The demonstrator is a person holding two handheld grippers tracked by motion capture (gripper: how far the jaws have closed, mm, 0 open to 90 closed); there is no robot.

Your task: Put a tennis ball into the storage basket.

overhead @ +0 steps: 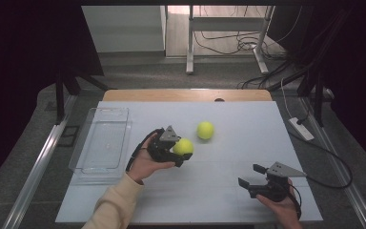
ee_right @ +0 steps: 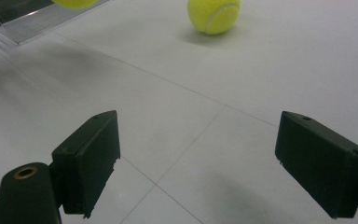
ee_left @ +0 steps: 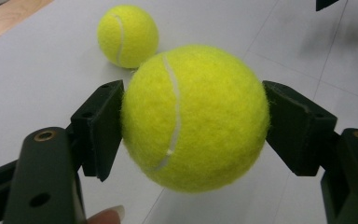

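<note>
High view: left gripper (overhead: 185,151) clamps held tennis ball (overhead: 183,146) above white table (overhead: 228,191); second tennis ball (overhead: 205,130) just beyond; clear tray (overhead: 100,143) at left.
Left gripper view: pads squeezing held tennis ball (ee_left: 193,116).
Right gripper view: right gripper (ee_right: 209,163) spread wide, nothing between.

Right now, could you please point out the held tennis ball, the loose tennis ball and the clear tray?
held tennis ball (ee_left: 196,116), left gripper view, middle of its felt.
loose tennis ball (overhead: 205,130), high view, its centre.
clear tray (overhead: 78,148), high view, its left wall.
</note>
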